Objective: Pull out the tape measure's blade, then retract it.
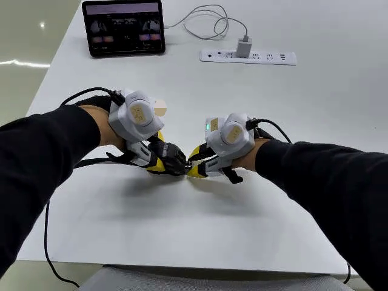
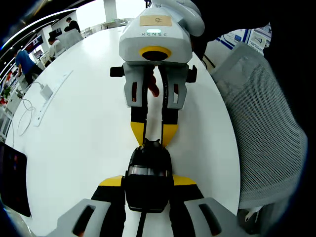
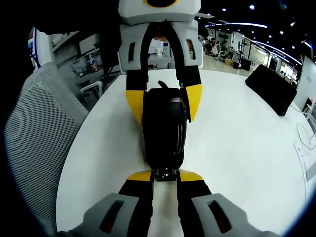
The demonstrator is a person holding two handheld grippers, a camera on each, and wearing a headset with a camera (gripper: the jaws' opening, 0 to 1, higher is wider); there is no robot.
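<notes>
Two hand-held grippers meet tip to tip low over a white table [image 1: 182,236]. The left gripper [image 2: 148,181] has its jaws set fairly wide around a black tape measure [image 2: 148,168]. One yellow fingertip [image 2: 111,180] presses each side of it. The tape measure sits deep between these fingers and fills the gap. Its front end pokes out past the left fingertips, towards the right gripper [image 3: 165,176]. The right gripper's jaws are drawn narrow, almost together, and pinch the small blade tip [image 3: 165,172] at the tape measure's mouth. From the right gripper's side, the tape measure lies straight ahead of the fingertips, its mouth right against them and its far end clamped by the left gripper. Whether the tape measure rests on the table or hangs just above it cannot be told.
</notes>
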